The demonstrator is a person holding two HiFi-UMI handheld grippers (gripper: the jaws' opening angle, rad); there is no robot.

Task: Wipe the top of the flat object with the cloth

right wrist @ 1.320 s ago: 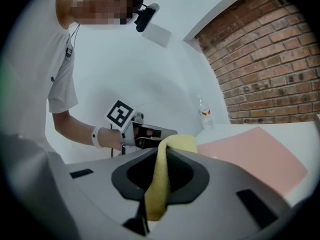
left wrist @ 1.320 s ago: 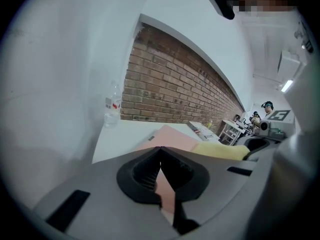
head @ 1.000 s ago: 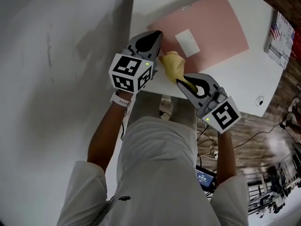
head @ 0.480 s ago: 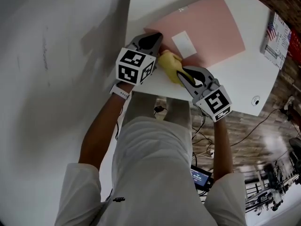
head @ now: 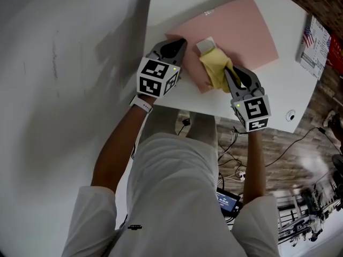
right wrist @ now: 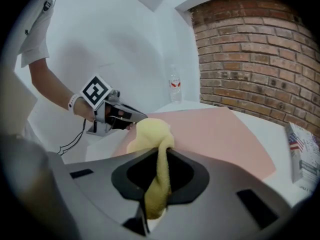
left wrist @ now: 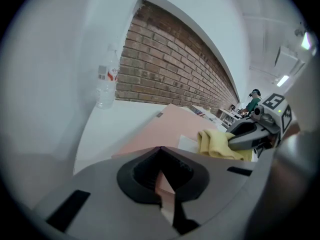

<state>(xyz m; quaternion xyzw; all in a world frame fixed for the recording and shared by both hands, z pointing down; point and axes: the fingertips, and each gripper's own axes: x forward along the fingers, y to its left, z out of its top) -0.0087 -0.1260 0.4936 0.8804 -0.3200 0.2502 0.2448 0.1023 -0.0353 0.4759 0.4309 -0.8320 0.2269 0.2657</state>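
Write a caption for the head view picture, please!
From above: the right gripper holds a yellow cloth on the pink flat object while the left gripper pinches its edge.

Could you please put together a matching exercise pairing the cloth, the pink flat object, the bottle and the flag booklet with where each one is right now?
Things:
1. yellow cloth
2. pink flat object
3. clear bottle
4. flag booklet

Places:
A. stands upright at the far end of the table
B. near edge pinched in the left gripper
C. lies by the table's edge, clear of both grippers
D. held in the right gripper, bunched on the pink surface

Pairs: 1-D, 2-B, 3-A, 4-C
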